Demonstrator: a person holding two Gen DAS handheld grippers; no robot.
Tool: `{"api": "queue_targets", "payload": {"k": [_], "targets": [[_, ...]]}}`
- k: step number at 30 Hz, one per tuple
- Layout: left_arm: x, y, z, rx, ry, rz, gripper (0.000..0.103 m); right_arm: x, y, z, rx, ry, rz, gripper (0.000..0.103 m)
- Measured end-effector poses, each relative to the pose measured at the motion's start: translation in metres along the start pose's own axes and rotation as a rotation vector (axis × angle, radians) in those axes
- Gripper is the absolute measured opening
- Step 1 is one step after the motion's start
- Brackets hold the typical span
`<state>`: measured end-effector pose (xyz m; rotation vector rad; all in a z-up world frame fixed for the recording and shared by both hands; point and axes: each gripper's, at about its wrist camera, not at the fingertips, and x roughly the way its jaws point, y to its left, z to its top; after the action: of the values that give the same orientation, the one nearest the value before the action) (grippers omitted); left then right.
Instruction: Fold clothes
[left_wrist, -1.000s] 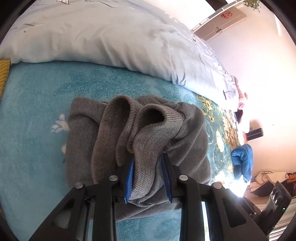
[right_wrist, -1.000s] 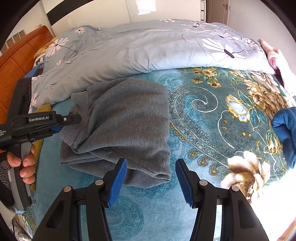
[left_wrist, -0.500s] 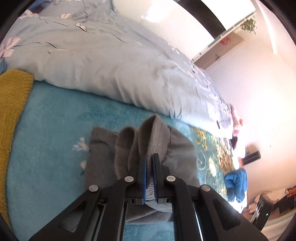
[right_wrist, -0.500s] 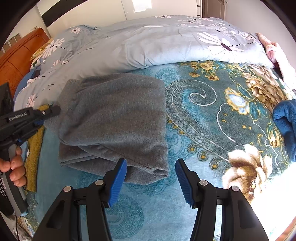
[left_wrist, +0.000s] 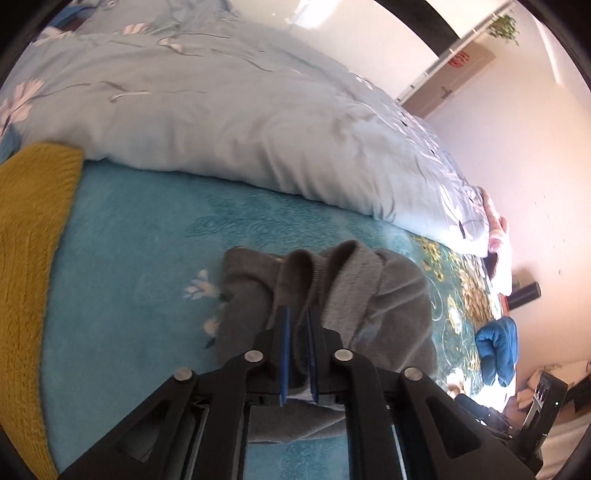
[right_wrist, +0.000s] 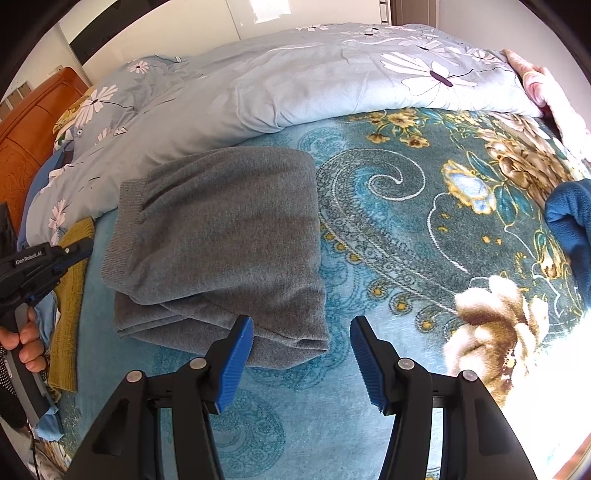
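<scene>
A grey knit garment (right_wrist: 221, 236) lies folded in a thick rectangle on the teal patterned blanket (right_wrist: 406, 229). In the left wrist view the garment (left_wrist: 391, 295) shows its ribbed hem end, bunched. My left gripper (left_wrist: 297, 314) is shut at that end; its blue pads stand nearly together and I cannot see cloth pinched between them. From the right wrist view the left gripper (right_wrist: 79, 246) sits just off the garment's left edge. My right gripper (right_wrist: 301, 328) is open and empty, over the garment's near right corner.
A light blue floral duvet (right_wrist: 295, 85) is heaped behind the garment. A mustard knit garment (left_wrist: 29, 258) lies to the left. A dark blue garment (right_wrist: 569, 218) lies at the right. A wooden headboard (right_wrist: 33, 122) stands at far left.
My left gripper closed its jaws and drew back to the left off the garment's hem end. The garment's top layer settled flat. My right gripper stayed open and still.
</scene>
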<state>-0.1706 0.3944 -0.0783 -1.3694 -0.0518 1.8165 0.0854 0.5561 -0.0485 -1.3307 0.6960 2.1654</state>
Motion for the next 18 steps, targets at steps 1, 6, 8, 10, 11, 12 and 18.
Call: {"api": "queue_targets", "payload": {"k": [1, 6, 8, 10, 11, 12, 18], "targets": [[0.004, -0.006, 0.003, 0.024, 0.009, -0.014, 0.040, -0.001, 0.001, 0.000, -0.002, 0.000, 0.001, 0.058], [0.035, -0.029, 0.014, 0.132, 0.063, 0.016, 0.061, 0.001, 0.000, -0.002, 0.004, 0.007, 0.007, 0.058], [0.051, -0.028, 0.011, 0.135, 0.117, 0.012, 0.061, 0.002, -0.001, -0.002, 0.010, 0.009, 0.009, 0.058], [0.057, -0.024, 0.009, 0.109, 0.139, -0.043, 0.060, 0.002, -0.003, -0.003, 0.012, 0.009, 0.007, 0.058], [0.058, -0.023, 0.008, 0.100, 0.138, -0.061, 0.060, 0.002, -0.004, -0.004, 0.012, 0.009, 0.005, 0.058], [0.059, -0.022, 0.009, 0.094, 0.132, -0.067, 0.060, 0.002, -0.006, -0.004, 0.012, 0.010, 0.003, 0.058], [0.048, -0.009, 0.010, 0.006, 0.088, -0.124, 0.013, 0.004, -0.013, -0.007, 0.021, 0.026, -0.005, 0.058]]}}
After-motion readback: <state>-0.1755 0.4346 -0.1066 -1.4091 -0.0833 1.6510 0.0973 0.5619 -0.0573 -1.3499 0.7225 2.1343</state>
